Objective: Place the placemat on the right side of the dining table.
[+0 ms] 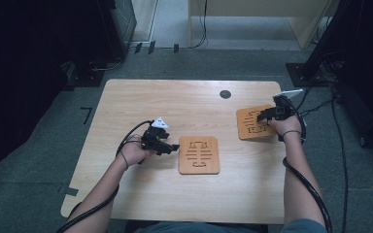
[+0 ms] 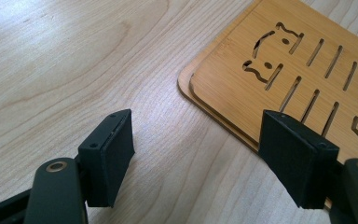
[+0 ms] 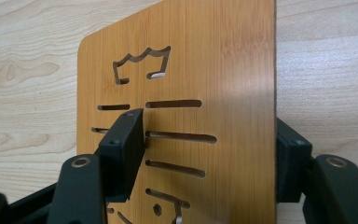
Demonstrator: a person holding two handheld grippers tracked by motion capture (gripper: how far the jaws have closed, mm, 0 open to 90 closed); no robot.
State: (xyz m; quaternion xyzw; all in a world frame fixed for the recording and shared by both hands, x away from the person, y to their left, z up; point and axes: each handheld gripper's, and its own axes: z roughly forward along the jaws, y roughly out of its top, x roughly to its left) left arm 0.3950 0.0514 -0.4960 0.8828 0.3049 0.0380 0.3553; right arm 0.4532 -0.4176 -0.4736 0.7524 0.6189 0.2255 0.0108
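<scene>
Resting on the tabletop [image 1: 126,97], your left tool [image 1: 167,144] gapes beside the centre trivet [image 1: 199,155]; your right tool [image 1: 264,116] straddles the far trivet [image 1: 252,124], grip unclear.

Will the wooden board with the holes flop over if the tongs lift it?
Probably not. The thin orange-brown slotted wooden board looks flat and rigid, so it should stay stiff. Being thin and full of cut-outs, it's likely light. Its smooth, shiny face could slip a little in the right tongs.
</scene>
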